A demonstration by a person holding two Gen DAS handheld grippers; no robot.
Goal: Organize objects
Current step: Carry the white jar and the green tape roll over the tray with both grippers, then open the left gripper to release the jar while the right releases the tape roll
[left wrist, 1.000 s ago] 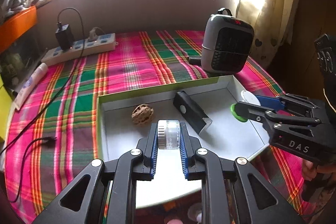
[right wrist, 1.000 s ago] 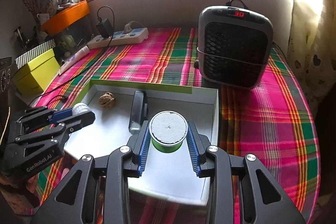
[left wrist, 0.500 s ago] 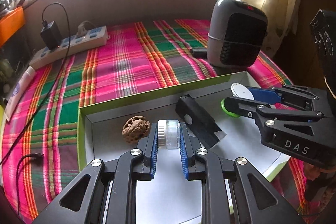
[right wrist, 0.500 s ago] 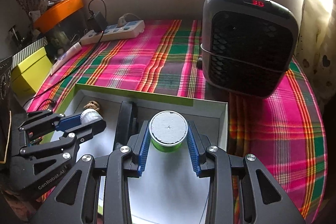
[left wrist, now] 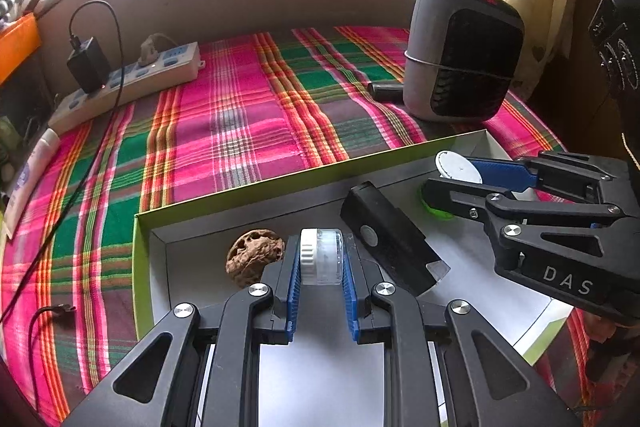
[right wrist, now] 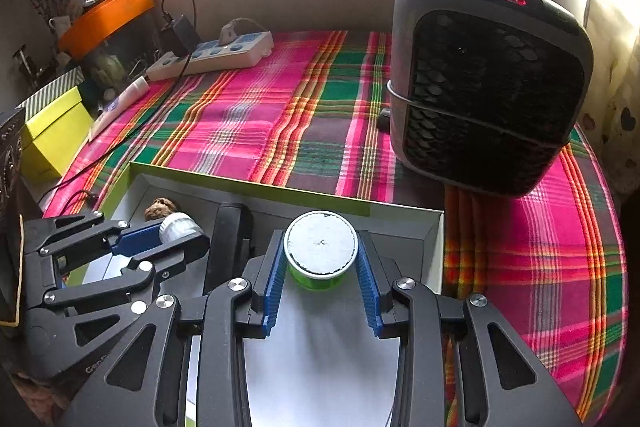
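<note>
The left tongs (left wrist: 321, 259) are closed on a small clear jar with a white ribbed cap (left wrist: 322, 257), which lies on its side between the blue pads, cap toward the left. They hold it over the white floor of a shallow box with lime-green outer walls (left wrist: 256, 185) that sits on a table covered by a pink, green and orange plaid cloth (left wrist: 240, 115). Just left of the jar a brown, wrinkled walnut (left wrist: 254, 261) rests on the box floor, near its far left corner. Just right of the jar a black oblong device with a round grey button (left wrist: 390, 239) lies aslant in the box. The right tongs (right wrist: 321, 259) grip a round green container with a flat white lid (right wrist: 320, 247), lid up, their jaws partly apart to span its width; it is over the right part of the box, close to the far right corner. From the left wrist view the right tongs reach in from the right side, the container's white lid between their tips. Beyond the box a grey and black heater (right wrist: 488, 87) stands on the cloth, a red display lit on its top. A white power strip (left wrist: 128, 83) with a black charger plugged in lies at the far left of the table, by the wall.
</note>
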